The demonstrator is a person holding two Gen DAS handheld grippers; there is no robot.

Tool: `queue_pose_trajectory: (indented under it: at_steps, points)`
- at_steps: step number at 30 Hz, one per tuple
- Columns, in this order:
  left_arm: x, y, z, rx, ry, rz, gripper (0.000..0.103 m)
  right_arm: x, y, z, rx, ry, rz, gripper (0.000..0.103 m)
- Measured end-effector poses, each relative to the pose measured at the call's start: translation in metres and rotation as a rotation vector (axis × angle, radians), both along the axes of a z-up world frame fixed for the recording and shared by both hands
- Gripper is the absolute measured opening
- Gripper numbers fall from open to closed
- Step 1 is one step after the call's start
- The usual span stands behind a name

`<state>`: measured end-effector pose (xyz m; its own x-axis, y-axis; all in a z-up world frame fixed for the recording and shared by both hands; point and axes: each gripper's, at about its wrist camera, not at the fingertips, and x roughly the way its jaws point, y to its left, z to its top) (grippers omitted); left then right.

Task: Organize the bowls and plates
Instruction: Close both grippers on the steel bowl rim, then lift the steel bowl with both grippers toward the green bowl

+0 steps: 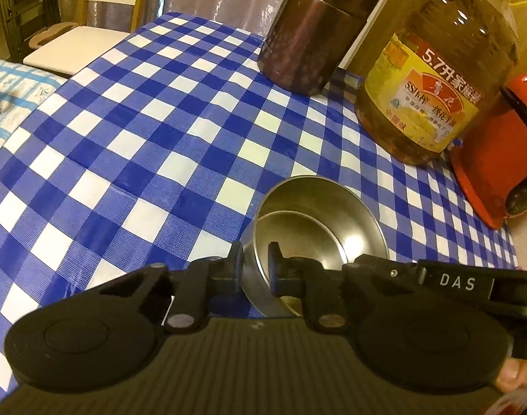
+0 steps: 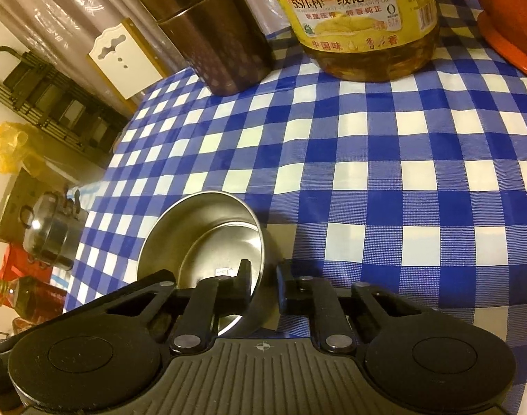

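Both grippers are clamping the same steel bowl [image 1: 318, 228] by its rim, from opposite sides. The left gripper [image 1: 257, 259] is pinching the bowl's wall with one finger outside and one inside; the right gripper [image 2: 263, 276] is doing the same on the other edge, its jaws closed tight on the thin metal. The bowl is sitting tilted over the blue-and-white checked tablecloth [image 1: 132, 145], near the table's front edge; whether its base is touching the cloth I cannot tell.

Behind it, well apart, a dark brown canister [image 1: 315, 31] is standing upright, and just beside that a large bottle of peanut oil [image 1: 433, 83] with a yellow label is occupying the back of the table. A red container [image 1: 495, 152] is crowding the far right corner, close to the oil bottle. Off the table's left side, in the right wrist view, a small steel lidded pot [image 2: 52, 231] is resting on a lower surface, with a yellow plastic bag [image 2: 10, 145] beyond it. The stretch of cloth between the bowl and the canister is lying open.
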<state>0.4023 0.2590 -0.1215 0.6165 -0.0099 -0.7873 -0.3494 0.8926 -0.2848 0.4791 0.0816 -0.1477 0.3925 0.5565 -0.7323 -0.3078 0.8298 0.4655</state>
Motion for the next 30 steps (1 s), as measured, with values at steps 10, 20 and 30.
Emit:
queue_pose_trajectory:
  at_steps: [10,20,30]
  points:
    - [-0.026,-0.009,0.005,0.003,0.033,-0.016,0.010,-0.027,-0.005,0.007,-0.027,0.007,-0.006,0.013]
    - [-0.080,-0.028,0.028,-0.006,0.034,-0.034,0.010,-0.090,-0.022,0.015,-0.051,0.007,-0.011,0.010]
    - [-0.145,-0.056,0.065,0.022,0.004,-0.045,0.009,-0.154,-0.044,0.044,-0.030,-0.029,-0.028,0.009]
